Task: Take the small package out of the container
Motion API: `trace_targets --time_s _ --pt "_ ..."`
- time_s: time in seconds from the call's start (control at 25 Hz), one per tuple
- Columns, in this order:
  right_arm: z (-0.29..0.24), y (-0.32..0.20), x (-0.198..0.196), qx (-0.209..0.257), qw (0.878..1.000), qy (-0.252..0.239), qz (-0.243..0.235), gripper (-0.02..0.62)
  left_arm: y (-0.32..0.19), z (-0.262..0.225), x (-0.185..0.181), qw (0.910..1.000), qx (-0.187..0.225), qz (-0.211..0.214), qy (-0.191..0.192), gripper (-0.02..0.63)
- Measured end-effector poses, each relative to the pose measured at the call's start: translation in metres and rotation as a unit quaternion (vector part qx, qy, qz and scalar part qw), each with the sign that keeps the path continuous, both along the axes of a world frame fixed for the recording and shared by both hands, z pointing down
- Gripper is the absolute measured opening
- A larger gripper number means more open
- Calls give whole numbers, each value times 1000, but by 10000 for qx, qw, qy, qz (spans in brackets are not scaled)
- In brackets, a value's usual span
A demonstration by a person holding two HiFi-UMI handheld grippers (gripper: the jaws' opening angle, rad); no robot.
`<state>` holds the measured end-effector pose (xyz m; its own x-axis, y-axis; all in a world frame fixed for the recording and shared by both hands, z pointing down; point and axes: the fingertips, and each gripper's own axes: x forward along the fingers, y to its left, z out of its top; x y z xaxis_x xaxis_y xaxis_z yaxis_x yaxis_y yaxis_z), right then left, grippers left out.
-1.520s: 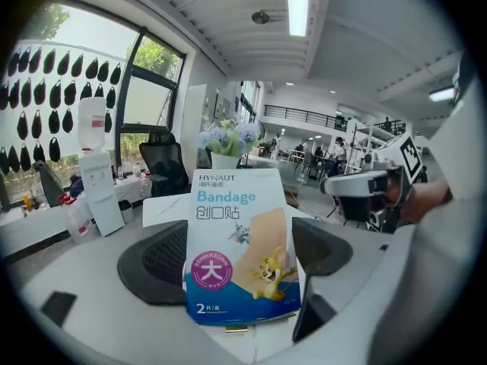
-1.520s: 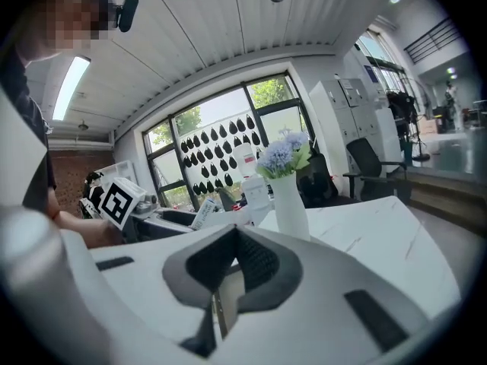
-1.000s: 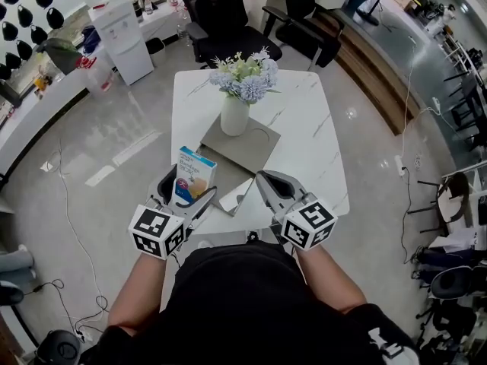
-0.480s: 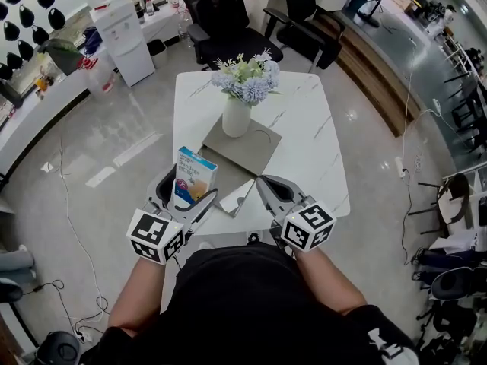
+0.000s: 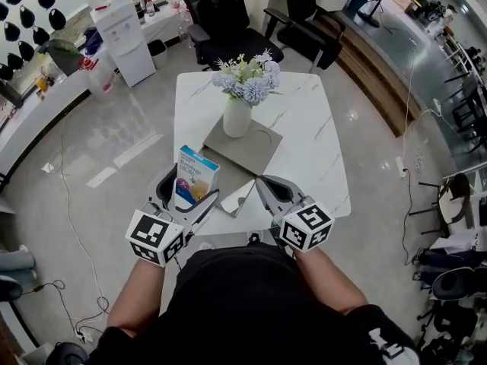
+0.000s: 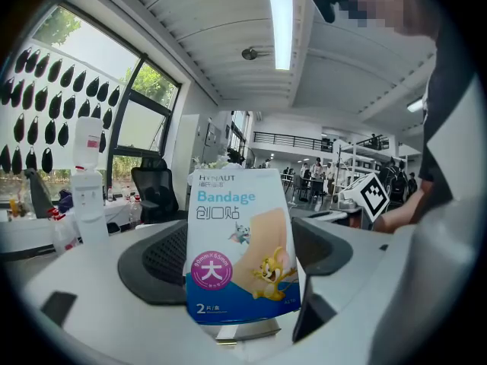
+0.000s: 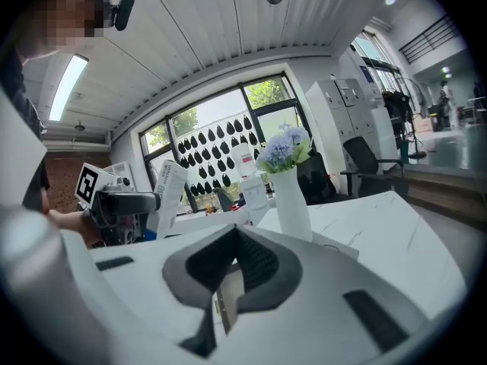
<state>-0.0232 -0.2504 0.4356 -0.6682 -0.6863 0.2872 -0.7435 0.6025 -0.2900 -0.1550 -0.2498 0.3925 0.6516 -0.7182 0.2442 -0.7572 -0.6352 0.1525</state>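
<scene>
**A:** Where is the bandage box (image 6: 242, 242) at this moment?

**B:** It stands upright between the jaws of the left gripper (image 5: 185, 200). The jaws are pressed on its two sides, so it is clamped. In the left gripper view its front faces the camera, with the word "Bandage" and a cartoon cat and mouse on it. In the head view it is raised over the near left corner of the white table (image 5: 304, 135).

**A:** And the right gripper (image 5: 270, 188)?

**B:** In the right gripper view its jaws are almost together. In the narrow gap between them a thin pale packet (image 7: 228, 299) stands edge-on, and the jaws are closed on it (I cannot read any print on it). This gripper is just beside the left one, at the near edge of the table, and the two do not touch.

**A:** So the packet is outside the box?

**B:** Yes, it is apart from the box, in the other gripper.

**A:** What else is on the table?

**B:** A white vase (image 5: 237, 116) with pale flowers (image 5: 247, 78) stands on a grey mat (image 5: 255, 154), farther from the person. A small pale flat thing (image 5: 237, 196) shows between the two grippers, and I cannot tell what it is.
</scene>
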Motion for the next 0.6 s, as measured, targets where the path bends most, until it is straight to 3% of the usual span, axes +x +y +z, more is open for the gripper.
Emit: trace_targets --time_s 0.6 --pt "-8 0 2 186 9998 30 -7 -2 1 -4 6 9999 71 87 -27 423"
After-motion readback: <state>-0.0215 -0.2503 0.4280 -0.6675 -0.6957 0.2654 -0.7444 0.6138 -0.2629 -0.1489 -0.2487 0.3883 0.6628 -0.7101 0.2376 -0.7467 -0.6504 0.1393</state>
